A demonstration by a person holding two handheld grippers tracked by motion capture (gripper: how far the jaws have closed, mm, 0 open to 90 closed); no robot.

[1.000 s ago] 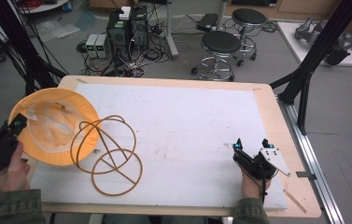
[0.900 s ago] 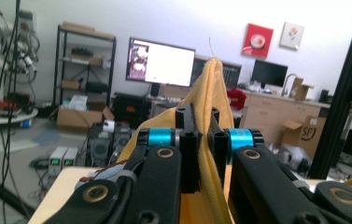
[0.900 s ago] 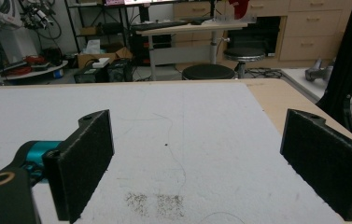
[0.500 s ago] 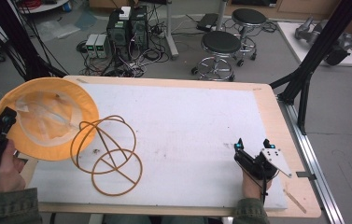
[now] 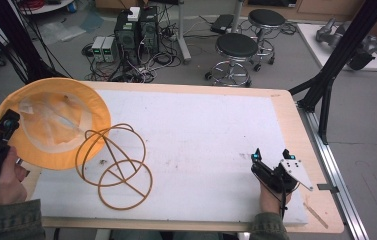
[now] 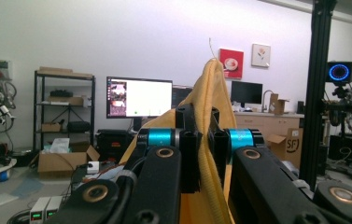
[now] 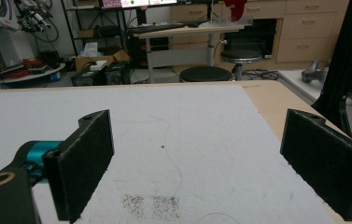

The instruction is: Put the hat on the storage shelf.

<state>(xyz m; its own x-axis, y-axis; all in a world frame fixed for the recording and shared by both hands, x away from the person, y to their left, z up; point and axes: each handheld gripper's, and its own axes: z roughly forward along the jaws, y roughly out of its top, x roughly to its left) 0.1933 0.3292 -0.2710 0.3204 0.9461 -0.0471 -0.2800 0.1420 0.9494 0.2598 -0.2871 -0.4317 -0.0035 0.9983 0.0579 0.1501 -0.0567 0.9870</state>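
Observation:
An orange cloth hat (image 5: pixel 51 120) hangs tilted over the table's left edge, its pale lining facing up. My left gripper (image 5: pixel 5 124) is shut on the hat's brim at its left side. In the left gripper view the yellow-orange fabric (image 6: pixel 211 93) rises between the closed jaws of that gripper (image 6: pixel 200 121). An orange wire frame of joined rings (image 5: pixel 118 173) stands on the white board beside the hat, its upper loop close under the brim. My right gripper (image 5: pixel 271 156) rests near the front right, jaws wide open with nothing between them (image 7: pixel 201 158).
The white board (image 5: pixel 201 125) lies on a wooden table with a bare strip at the right (image 5: pixel 301 145). A thin wooden stick (image 5: pixel 318 215) lies at the front right corner. Stools (image 5: pixel 236 47), floor electronics (image 5: pixel 136 30) and black stand legs (image 5: pixel 326 85) lie beyond the edges.
The left gripper has lifted the hat up and a little away from the wire frame, tilting it further. The right gripper has stayed in place.

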